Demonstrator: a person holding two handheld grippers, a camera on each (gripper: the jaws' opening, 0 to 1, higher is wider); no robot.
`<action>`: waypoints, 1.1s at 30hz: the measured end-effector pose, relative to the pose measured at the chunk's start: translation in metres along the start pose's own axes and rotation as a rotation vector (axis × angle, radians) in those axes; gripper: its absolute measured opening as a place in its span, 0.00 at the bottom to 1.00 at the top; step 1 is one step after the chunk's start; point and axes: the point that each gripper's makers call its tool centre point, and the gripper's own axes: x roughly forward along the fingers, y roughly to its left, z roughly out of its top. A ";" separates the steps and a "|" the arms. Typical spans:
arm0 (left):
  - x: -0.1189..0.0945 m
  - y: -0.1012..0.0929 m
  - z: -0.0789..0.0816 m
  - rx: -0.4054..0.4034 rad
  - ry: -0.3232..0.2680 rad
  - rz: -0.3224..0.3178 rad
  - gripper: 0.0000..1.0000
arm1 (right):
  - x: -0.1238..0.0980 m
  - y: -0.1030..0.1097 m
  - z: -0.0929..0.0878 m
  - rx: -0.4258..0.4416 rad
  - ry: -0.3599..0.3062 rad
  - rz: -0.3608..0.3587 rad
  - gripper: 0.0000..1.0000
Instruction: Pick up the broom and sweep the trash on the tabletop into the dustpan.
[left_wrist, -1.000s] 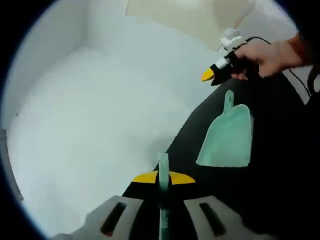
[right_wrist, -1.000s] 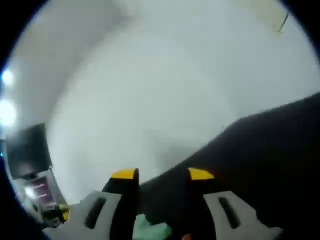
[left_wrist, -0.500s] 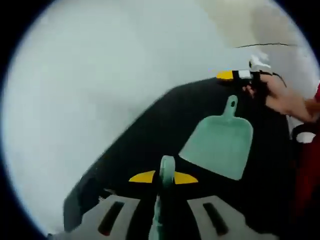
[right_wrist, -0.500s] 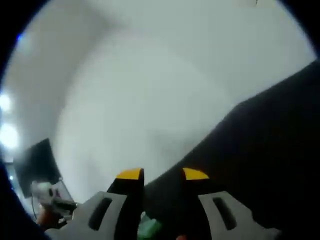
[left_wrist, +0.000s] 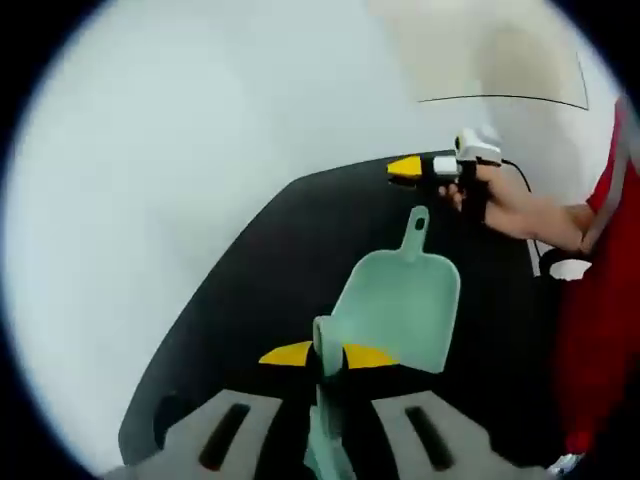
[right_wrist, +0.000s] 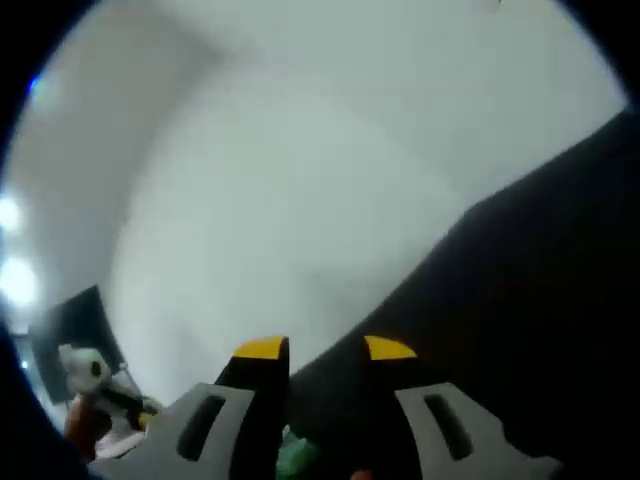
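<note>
My left gripper (left_wrist: 327, 355) is shut on a mint-green broom handle (left_wrist: 324, 335) that rises between its yellow-tipped jaws. Just beyond lies the mint-green dustpan (left_wrist: 400, 305), flat on the black tabletop (left_wrist: 270, 270), with its handle pointing away from me. Past that handle a hand (left_wrist: 490, 195) holds my right gripper (left_wrist: 405, 168) over the table's far edge. In the right gripper view, my right gripper (right_wrist: 325, 348) stands open with nothing between its tips. A small blurred green bit (right_wrist: 295, 455) shows low between the jaw bases.
The black tabletop (right_wrist: 540, 300) ends in a curved edge, with pale floor beyond it. A person in red clothing (left_wrist: 600, 300) stands at the table's right side. Blurred at the lower left of the right gripper view is a hand holding a gripper (right_wrist: 95, 385).
The left view has swung over the table and the dustpan now lies closer to its jaws, the handle still gripped. The right gripper's jaws have kept the same gap.
</note>
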 end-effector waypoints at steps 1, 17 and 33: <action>0.001 0.001 0.004 0.003 -0.007 0.002 0.04 | 0.000 0.000 0.000 0.000 0.001 0.000 0.30; -0.012 0.030 0.034 0.038 -0.081 0.327 0.04 | -0.001 0.000 -0.004 0.008 0.016 0.004 0.30; 0.005 -0.019 0.037 0.157 -0.176 -0.351 0.09 | -0.001 0.002 -0.008 0.009 0.038 0.012 0.26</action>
